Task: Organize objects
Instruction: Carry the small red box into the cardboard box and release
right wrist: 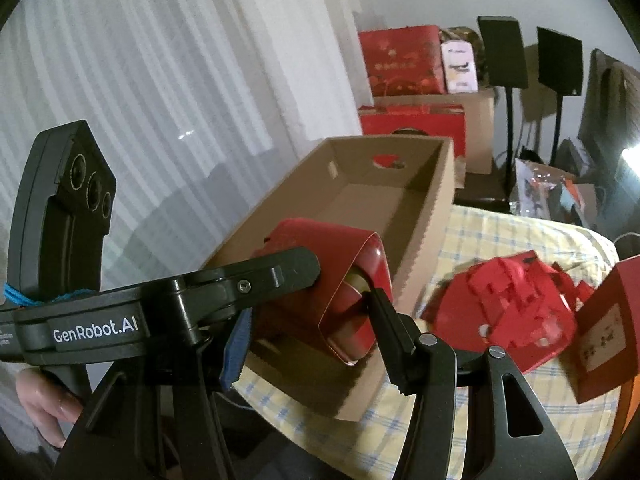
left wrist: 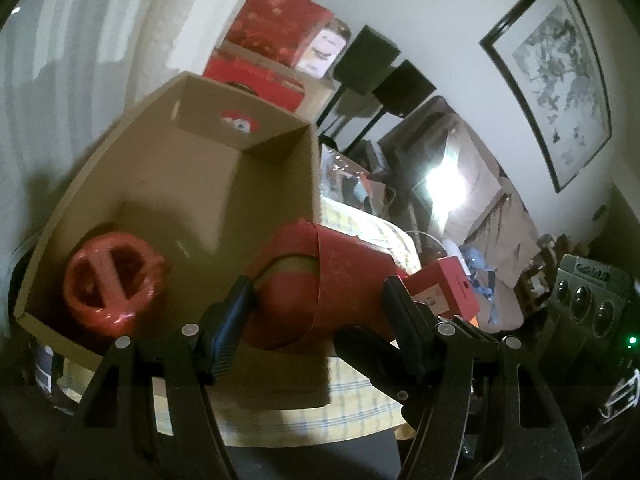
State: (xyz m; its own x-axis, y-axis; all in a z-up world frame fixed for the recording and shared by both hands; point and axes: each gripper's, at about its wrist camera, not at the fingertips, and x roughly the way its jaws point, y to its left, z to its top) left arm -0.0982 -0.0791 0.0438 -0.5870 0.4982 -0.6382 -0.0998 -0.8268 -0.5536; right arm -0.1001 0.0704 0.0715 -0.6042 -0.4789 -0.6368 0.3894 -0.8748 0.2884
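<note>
Cardboard box (right wrist: 360, 208) on checked surface (right wrist: 500, 232), red round piece (left wrist: 114, 284) inside.

Left hand-held gripper (left wrist: 316, 304) clamps red paper sleeve (left wrist: 344, 280) over box's near corner.

Right hand-held gripper (right wrist: 308, 320) pinches same sleeve.

Risk: thin sleeve buckles, slips past rim.

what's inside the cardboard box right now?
In the left wrist view, the box holds one red round lid-like piece near its front corner. The rest of the visible floor is bare. The red sleeve in the left gripper hides the near right part.
</note>
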